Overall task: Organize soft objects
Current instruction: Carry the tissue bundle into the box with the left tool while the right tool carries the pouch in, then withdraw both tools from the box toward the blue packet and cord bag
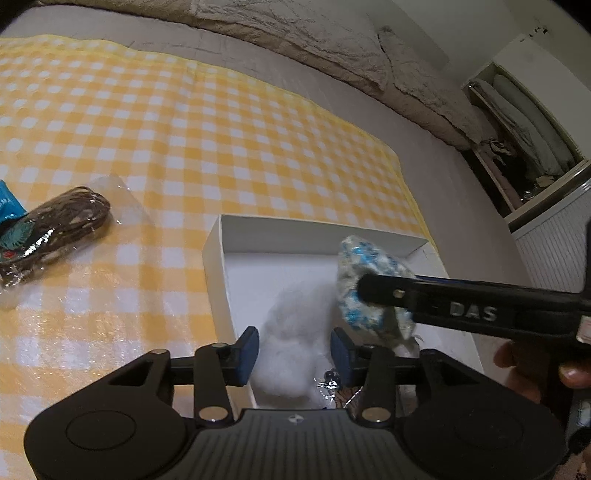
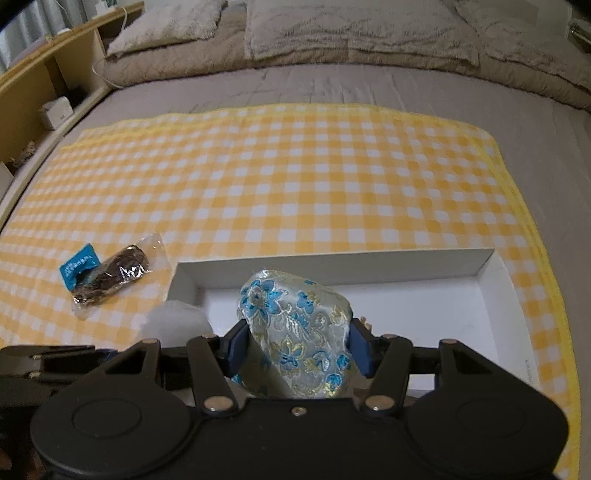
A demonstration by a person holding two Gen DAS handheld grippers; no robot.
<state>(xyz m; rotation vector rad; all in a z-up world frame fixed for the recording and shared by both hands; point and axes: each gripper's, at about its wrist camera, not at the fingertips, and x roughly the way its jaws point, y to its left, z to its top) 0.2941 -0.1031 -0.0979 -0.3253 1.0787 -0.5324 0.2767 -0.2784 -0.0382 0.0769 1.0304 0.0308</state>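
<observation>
A white open box (image 1: pixel 218 251) (image 2: pixel 332 266) lies on a yellow checked cloth (image 1: pixel 221 129) (image 2: pixel 295 184). A wad of white fluffy cotton (image 1: pixel 291 347) (image 2: pixel 173 317) rests at the box's near left end. My left gripper (image 1: pixel 295 350) straddles it, and the blue pads do not seem to press it. My right gripper (image 2: pixel 297 347) is shut on a silvery pouch with blue flowers (image 2: pixel 295 325) (image 1: pixel 369 254) and holds it over the box. One of its black fingers (image 1: pixel 461 302) crosses the left wrist view. A brown item in clear wrap with a blue label (image 1: pixel 62 225) (image 2: pixel 110 277) lies on the cloth left of the box.
The cloth covers a grey bed (image 2: pixel 332 85) with beige pillows and a blanket (image 2: pixel 351 33) at the far end. A wooden shelf unit (image 2: pixel 44 74) runs along the left side. Something crinkly and shiny (image 1: pixel 332 384) lies in the box near the cotton. A hand (image 1: pixel 524 354) holds the right gripper.
</observation>
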